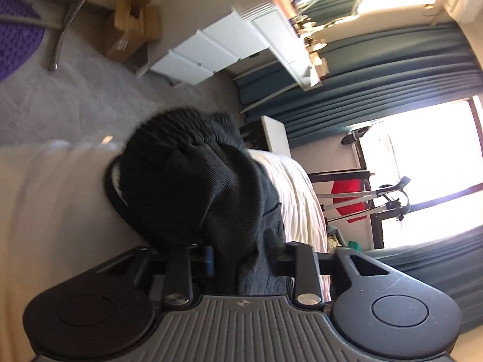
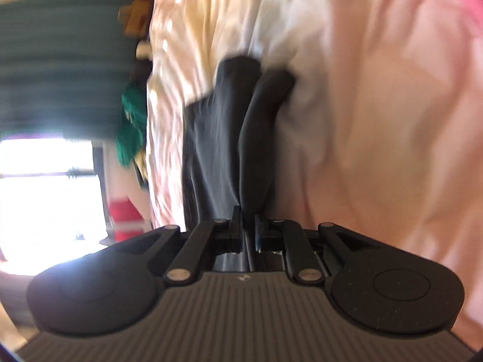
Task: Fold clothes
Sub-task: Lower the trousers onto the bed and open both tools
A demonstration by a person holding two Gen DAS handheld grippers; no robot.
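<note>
A black ribbed garment (image 1: 193, 175) is bunched in a heap right in front of my left gripper (image 1: 240, 250), over a pale bed sheet (image 1: 295, 193). The jaws stand apart and a dark fold runs down between them, hiding the fingertips; the cloth looks loose there, not pinched. In the right wrist view the same dark garment (image 2: 217, 126) stretches away from my right gripper (image 2: 248, 220) across the pinkish-white sheet (image 2: 377, 105). That gripper is shut on a thin edge of the cloth. The right view is blurred.
Grey carpet (image 1: 75, 99), a purple mat (image 1: 15, 36), a cardboard box (image 1: 132, 27) and a white drawer unit (image 1: 211, 51) lie beyond the bed. Teal curtains (image 1: 377, 69) frame a bright window, with a red item (image 1: 350, 196) on a rack. A green cloth (image 2: 131, 126) sits by the bed's edge.
</note>
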